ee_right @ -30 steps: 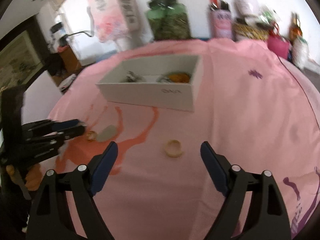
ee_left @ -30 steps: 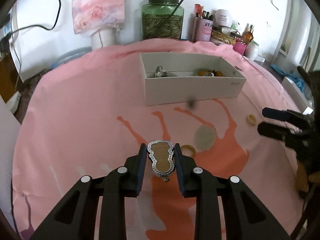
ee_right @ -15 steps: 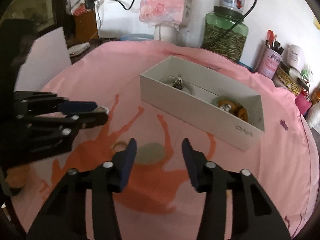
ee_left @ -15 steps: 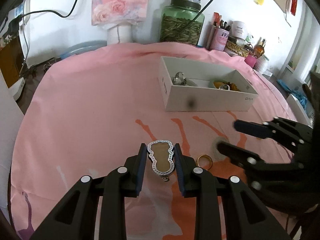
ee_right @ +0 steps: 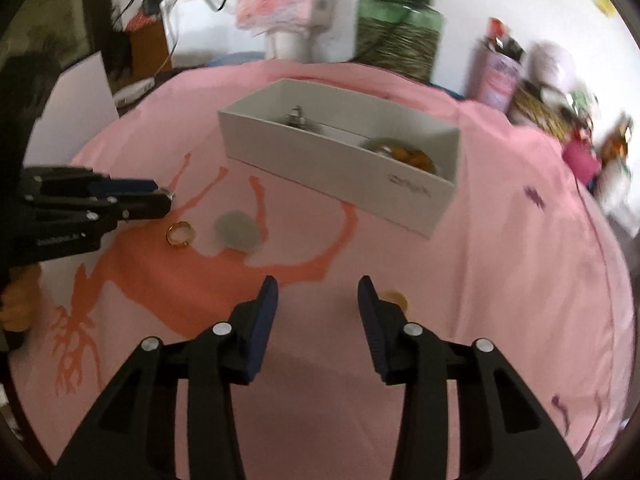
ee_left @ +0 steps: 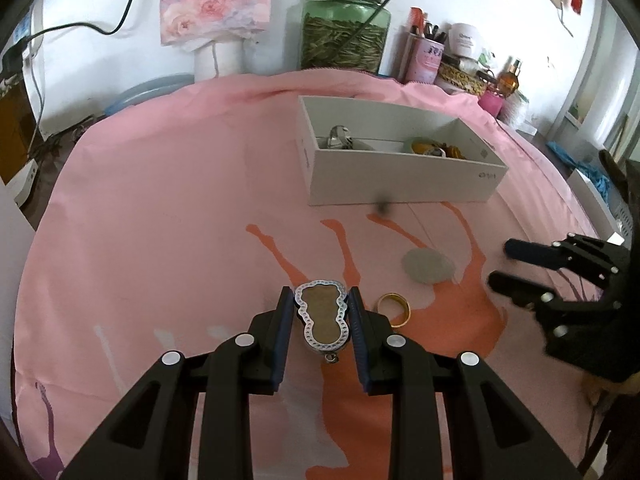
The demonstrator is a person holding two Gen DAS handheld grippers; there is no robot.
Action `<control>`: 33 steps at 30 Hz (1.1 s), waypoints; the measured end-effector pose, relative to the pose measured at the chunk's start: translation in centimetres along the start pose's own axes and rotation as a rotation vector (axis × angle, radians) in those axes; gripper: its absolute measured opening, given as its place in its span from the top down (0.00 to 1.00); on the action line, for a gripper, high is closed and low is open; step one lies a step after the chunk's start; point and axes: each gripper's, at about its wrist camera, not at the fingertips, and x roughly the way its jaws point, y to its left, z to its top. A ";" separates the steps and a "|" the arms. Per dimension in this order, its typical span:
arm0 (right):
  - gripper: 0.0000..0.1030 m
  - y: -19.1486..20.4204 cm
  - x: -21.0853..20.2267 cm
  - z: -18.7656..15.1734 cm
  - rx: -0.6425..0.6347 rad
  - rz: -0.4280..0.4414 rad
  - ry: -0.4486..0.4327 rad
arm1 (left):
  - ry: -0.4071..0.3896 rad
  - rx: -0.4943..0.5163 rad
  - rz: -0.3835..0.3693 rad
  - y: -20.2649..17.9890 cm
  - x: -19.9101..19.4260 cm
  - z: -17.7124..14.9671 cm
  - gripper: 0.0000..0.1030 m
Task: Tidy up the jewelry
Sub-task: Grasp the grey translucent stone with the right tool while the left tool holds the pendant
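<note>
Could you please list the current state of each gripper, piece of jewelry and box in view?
left gripper: shut on the pendant.
right gripper: jaws just closing, open, nothing between them.
gold ring: loose on the cloth.
pale ring: on the cloth beside the right jaw.
white box: open-topped, jewelry inside.

A pink cloth (ee_left: 168, 208) carries an orange branching print (ee_right: 168, 280) and small purple marks (ee_right: 534, 196). At its twelve o'clock sits a white box (ee_left: 400, 184) holding silver and amber-yellow pieces. A pale grey-green disc (ee_left: 428, 266) and a gold ring (ee_left: 394, 310) lie near the cloth's centre. The pendant (ee_left: 322, 322) is tan with a silver dotted border. Both grippers are black with dark blue pads. At the far edge stand a green jar (ee_left: 346, 28) and a pink rose-printed pack (ee_left: 216, 0).
</note>
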 end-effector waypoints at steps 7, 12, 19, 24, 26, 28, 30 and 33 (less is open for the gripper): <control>0.61 3.5 0.8 2.6 -0.128 0.049 -0.020 | -0.002 -0.003 -0.002 0.0 0.0 0.0 0.73; 0.61 5.3 3.5 3.5 -0.217 0.052 0.025 | 0.002 -0.017 -0.010 0.4 0.1 0.1 0.73; 0.74 4.8 2.9 3.4 -0.185 0.064 0.003 | -0.001 0.004 -0.012 0.1 0.1 0.1 0.73; 0.74 3.5 -0.6 1.1 -0.125 0.062 -0.041 | -0.002 0.020 -0.042 -0.4 -0.2 -0.3 0.73; 0.74 3.0 -1.2 -0.3 -0.097 0.054 -0.038 | 0.002 0.045 -0.058 -1.2 -0.2 -0.5 0.73; 0.74 2.5 -1.4 -0.8 -0.064 0.062 -0.028 | 0.005 0.084 -0.065 -2.4 -0.3 -0.9 0.73; 0.74 2.0 -1.5 -0.7 -0.044 0.059 -0.033 | 0.006 0.123 -0.065 -3.4 -0.4 -1.2 0.73; 0.74 1.5 -0.8 -0.7 -0.022 0.086 0.012 | 0.001 0.165 -0.045 -4.2 -0.3 -1.5 0.73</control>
